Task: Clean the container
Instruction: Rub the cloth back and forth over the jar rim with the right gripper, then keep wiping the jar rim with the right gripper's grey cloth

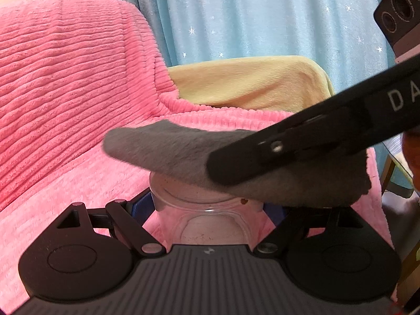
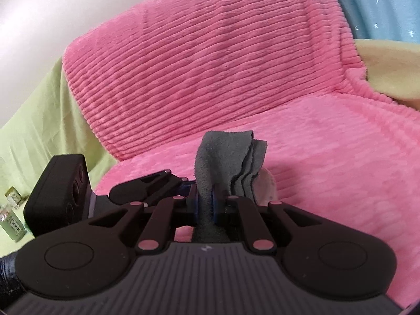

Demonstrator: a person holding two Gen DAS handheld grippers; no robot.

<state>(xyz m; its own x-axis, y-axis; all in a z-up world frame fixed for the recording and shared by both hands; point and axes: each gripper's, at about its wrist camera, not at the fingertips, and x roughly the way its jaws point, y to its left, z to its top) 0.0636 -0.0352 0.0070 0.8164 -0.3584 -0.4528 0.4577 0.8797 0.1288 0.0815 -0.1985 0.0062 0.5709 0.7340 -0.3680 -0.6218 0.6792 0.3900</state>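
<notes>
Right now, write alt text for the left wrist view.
The left gripper holds a clear container while the right gripper presses a grey cloth over its mouth. A pink blanket lies behind.

You have a clear plastic container (image 1: 207,210), speckled with brown bits, upright between your left tool's fingers; the folded grey cloth (image 1: 168,152) lies over its mouth.
</notes>
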